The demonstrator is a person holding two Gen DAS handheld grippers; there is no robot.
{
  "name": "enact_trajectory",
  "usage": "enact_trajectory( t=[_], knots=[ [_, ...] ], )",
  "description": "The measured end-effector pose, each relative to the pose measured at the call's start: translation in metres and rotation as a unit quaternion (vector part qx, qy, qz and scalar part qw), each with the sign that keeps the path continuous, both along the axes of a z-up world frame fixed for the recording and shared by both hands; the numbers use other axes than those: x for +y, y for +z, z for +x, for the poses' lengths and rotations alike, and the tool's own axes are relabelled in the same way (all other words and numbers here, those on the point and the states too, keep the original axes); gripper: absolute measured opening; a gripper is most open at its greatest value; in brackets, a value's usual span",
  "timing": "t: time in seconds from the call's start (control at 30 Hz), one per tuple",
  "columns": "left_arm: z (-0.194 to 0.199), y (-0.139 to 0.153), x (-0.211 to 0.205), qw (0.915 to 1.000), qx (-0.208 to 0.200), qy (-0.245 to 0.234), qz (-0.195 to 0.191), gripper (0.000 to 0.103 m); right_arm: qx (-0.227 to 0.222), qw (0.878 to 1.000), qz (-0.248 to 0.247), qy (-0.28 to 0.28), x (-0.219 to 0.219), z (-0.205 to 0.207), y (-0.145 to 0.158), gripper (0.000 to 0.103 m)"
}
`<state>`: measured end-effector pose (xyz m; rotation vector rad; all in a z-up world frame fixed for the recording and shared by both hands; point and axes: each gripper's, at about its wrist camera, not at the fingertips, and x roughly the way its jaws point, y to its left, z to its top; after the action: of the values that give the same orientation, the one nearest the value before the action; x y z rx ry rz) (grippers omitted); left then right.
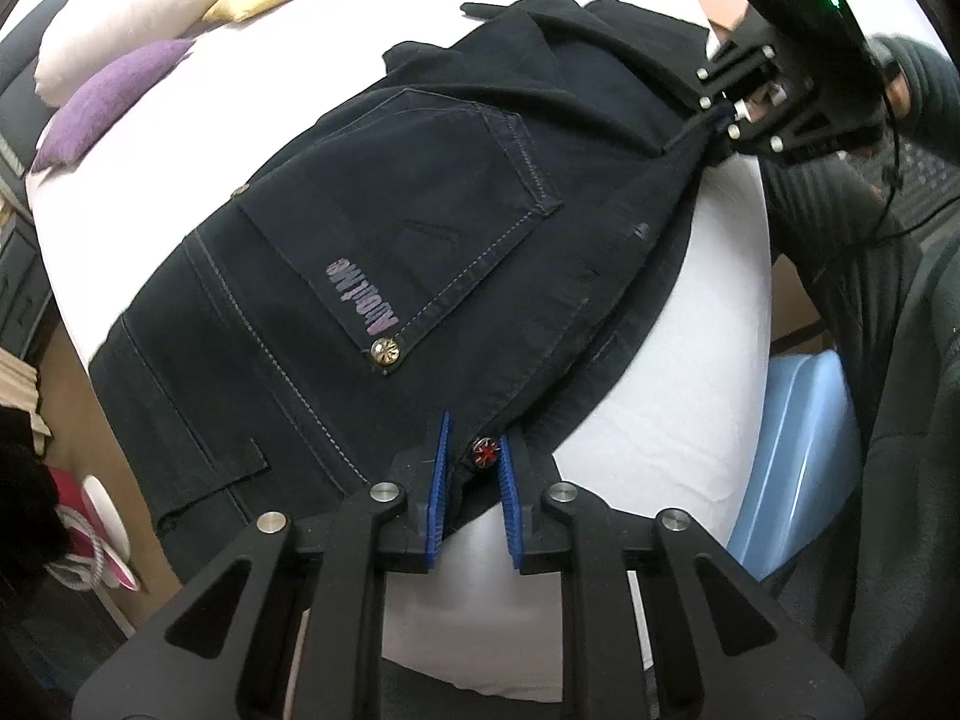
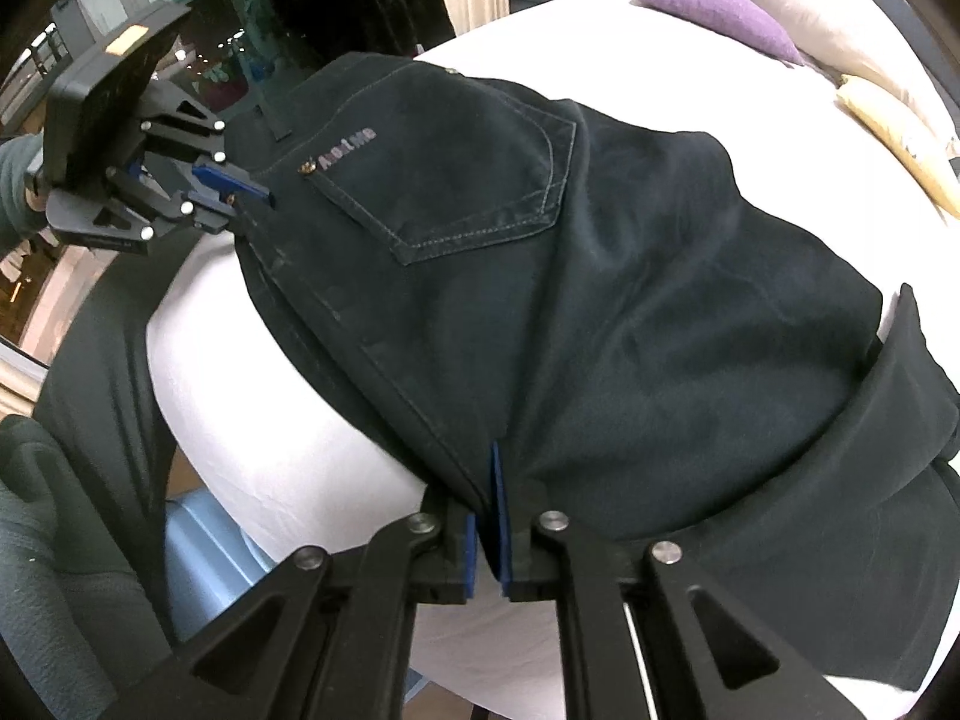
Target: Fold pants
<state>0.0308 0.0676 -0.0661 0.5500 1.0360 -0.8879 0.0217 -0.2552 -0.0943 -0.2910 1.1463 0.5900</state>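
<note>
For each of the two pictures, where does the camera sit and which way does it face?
Left wrist view: sits on the left claw, facing down at the pants on the white bed; the right claw and a dark sleeve show.
Right wrist view: sits on the right claw, facing the same pants; the left claw shows.
Shared: pants, bed, purple pillow, both claws.

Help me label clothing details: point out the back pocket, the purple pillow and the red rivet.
back pocket (image 1: 420, 228), left wrist view, pocket's middle.
purple pillow (image 2: 714, 6), right wrist view, its top face.
red rivet (image 1: 483, 452), left wrist view, its centre.
</note>
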Motion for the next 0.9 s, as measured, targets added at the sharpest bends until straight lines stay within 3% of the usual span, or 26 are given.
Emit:
enact_trajectory(
  t=[0.07,0.13,0.17,0.2,0.23,0.37,0.47,0.53,0.63,0.67,0.7,0.8,0.9],
  knots=[
    [0.002,0.002,0.007,0.9998,0.013,0.014,-0.004,0.025,-0.008,1.000,0.004,-0.013,-0.001,0.002,0.000,0.014],
    [0.003,0.006,0.011,0.9996,0.016,0.024,0.001,0.043,-0.010,1.000,0.008,-0.017,0.002,0.002,-0.001,0.021],
    [0.003,0.011,0.016,0.9994,0.017,0.029,-0.002,0.066,-0.003,1.000,0.013,-0.021,0.001,0.003,0.000,0.032],
    [0.000,0.017,0.021,0.9992,0.014,0.036,-0.009,0.073,0.002,1.000,0.016,-0.022,-0.006,0.000,0.002,0.050],
    [-0.001,0.025,0.028,0.9988,0.012,0.044,-0.017,0.073,0.007,1.000,0.018,-0.023,-0.007,0.000,0.004,0.056],
    [0.005,0.056,0.040,0.9942,0.002,0.095,-0.051,0.073,-0.019,0.998,0.040,-0.037,-0.011,-0.011,0.021,0.057],
    [0.012,0.076,0.024,0.9879,-0.004,0.116,-0.102,0.073,-0.033,0.991,0.107,-0.074,-0.023,-0.001,0.039,0.057],
    [0.021,0.079,0.004,0.9825,-0.001,0.125,-0.138,0.073,-0.029,0.985,0.140,-0.098,-0.033,0.007,0.041,0.057],
    [0.033,0.065,-0.030,0.9775,0.019,0.134,-0.162,0.073,-0.005,0.978,0.162,-0.128,-0.041,0.017,0.018,0.056],
    [0.040,0.052,-0.042,0.9772,0.033,0.138,-0.158,0.073,0.016,0.978,0.152,-0.145,-0.042,0.020,0.001,0.056],
    [0.049,0.035,-0.054,0.9771,0.052,0.147,-0.144,0.073,0.038,0.977,0.132,-0.165,-0.046,0.020,-0.013,0.047],
    [0.057,-0.011,-0.075,0.9765,0.089,0.179,-0.082,0.070,0.037,0.970,0.154,-0.185,-0.068,0.010,-0.010,0.042],
    [0.050,-0.009,-0.083,0.9826,0.060,0.165,-0.062,0.070,0.015,0.963,0.157,-0.219,-0.101,0.008,0.010,0.042]
  ],
)
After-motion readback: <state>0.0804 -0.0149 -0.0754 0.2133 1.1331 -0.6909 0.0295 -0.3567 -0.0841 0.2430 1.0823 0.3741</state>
